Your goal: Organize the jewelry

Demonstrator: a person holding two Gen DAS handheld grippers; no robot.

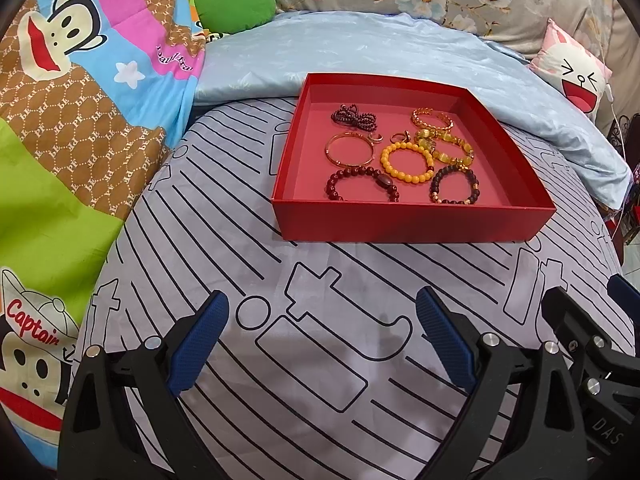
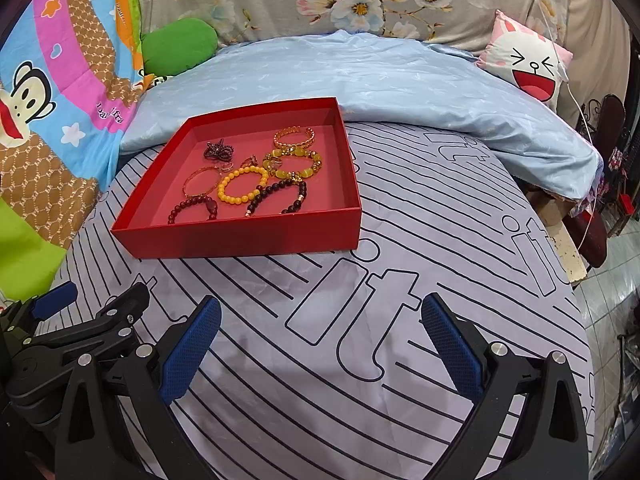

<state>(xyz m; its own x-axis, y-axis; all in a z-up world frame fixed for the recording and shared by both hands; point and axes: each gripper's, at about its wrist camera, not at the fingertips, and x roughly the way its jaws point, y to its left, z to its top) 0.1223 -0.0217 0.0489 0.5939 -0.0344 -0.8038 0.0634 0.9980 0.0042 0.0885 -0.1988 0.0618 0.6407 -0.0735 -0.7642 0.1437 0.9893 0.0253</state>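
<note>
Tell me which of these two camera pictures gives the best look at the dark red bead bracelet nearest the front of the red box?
The left wrist view: the dark red bead bracelet shows as a whole loop above the red box's front wall. In the right wrist view the bracelet looks smaller, and that wall hides its lower beads.

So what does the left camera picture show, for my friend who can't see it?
A shallow red box sits on a striped bedsheet, holding beaded bracelets, including a yellow bead bracelet, and a thin gold bangle. The left tongs, with blue pads, are open and empty in front of it.
</note>
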